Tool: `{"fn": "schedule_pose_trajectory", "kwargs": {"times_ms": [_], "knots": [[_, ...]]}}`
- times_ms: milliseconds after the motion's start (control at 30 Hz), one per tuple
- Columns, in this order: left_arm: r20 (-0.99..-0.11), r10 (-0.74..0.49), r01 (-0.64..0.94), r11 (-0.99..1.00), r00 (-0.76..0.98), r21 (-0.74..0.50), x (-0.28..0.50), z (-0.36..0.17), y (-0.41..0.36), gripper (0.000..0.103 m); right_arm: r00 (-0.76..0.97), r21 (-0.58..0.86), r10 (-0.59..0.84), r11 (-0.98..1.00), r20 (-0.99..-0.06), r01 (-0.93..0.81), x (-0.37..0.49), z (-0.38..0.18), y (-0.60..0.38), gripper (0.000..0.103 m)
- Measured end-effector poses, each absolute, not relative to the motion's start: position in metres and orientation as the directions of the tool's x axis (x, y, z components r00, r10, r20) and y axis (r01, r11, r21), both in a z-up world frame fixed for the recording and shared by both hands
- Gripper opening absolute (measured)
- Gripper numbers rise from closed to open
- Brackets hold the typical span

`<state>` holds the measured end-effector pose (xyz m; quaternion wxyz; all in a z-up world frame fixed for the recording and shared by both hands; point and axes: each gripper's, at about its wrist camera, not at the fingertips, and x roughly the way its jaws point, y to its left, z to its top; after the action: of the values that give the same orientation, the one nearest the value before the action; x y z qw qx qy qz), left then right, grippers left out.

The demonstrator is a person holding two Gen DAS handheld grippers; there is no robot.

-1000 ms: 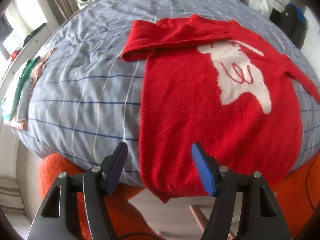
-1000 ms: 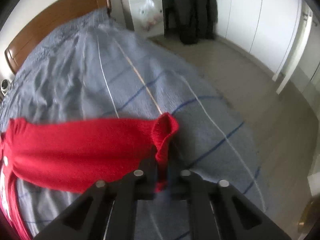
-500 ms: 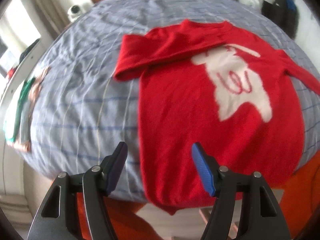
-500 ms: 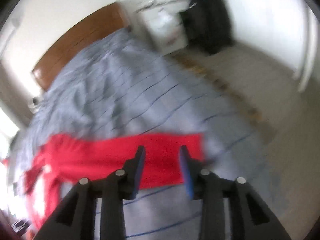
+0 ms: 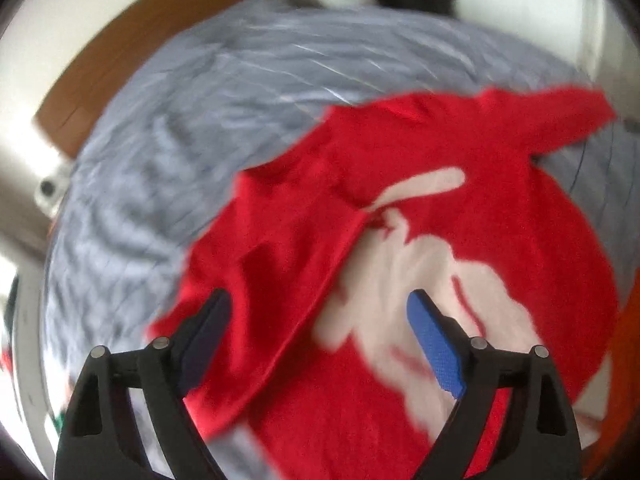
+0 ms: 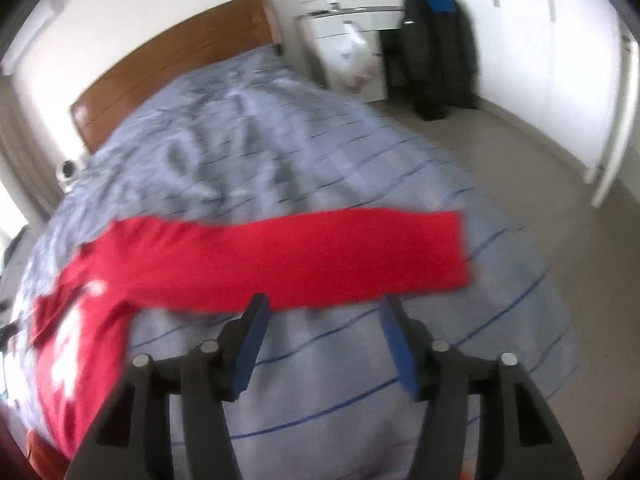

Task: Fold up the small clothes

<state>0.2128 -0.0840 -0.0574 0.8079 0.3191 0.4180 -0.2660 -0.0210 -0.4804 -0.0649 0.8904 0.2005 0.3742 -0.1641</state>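
While the red sweater (image 5: 460, 216) lies spread on the bed's grey striped duvet (image 5: 200, 120), both tools hang above it with nothing between their fingers. The left hand-held gripper (image 5: 316, 332) is released and wide apart, its blue pads (image 5: 436, 344) clear of the cloth, looking down on the sweater's chest, where a white animal motif (image 5: 408, 280) sits beside a sleeve (image 5: 272, 280) folded in across the front. The right hand-held gripper (image 6: 320, 344) is likewise spread, holding and touching nothing; it hovers over bare duvet on the near side of the sweater's other sleeve (image 6: 320, 252), which stretches straight out from the body toward the bed's edge. Beyond the sweater, at the far end of the bed, stands a wooden headboard (image 6: 180, 60), and a dark coat (image 6: 440, 52) hangs past the bed's far corner, next to a white cabinet (image 6: 344, 48). Both views are motion-blurred.
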Motion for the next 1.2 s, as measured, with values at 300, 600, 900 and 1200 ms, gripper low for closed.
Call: {"fn": "schedule_pose_trajectory", "kwargs": {"times_ms": [300,600,900,1200], "knots": [[-0.899,-0.174,0.601,0.791,0.403,0.116,0.277,-0.105,-0.08,0.008,0.683,0.273,-0.016,0.909,-0.73,0.314,-0.023,-0.084,-0.402,0.058],[-0.778,-0.143,0.112,0.989,0.611,-0.093,0.266,-0.014,0.114,0.005,0.704,0.219,-0.042,0.936,-0.709,0.277,-0.028,-0.079,-0.376,0.059],[-0.801,0.336,-0.469,0.88,0.495,0.08,0.226,-0.055,0.312,0.004,0.684,0.24,0.018,0.943,-0.729,0.231,-0.012,-0.093,-0.352,0.062],[-0.855,0.303,-0.526,0.849,0.421,0.042,0.209,-0.117,0.339,0.004,0.661,0.202,0.031,0.962,-0.75,0.184,-0.013,-0.094,-0.321,0.062]]}}
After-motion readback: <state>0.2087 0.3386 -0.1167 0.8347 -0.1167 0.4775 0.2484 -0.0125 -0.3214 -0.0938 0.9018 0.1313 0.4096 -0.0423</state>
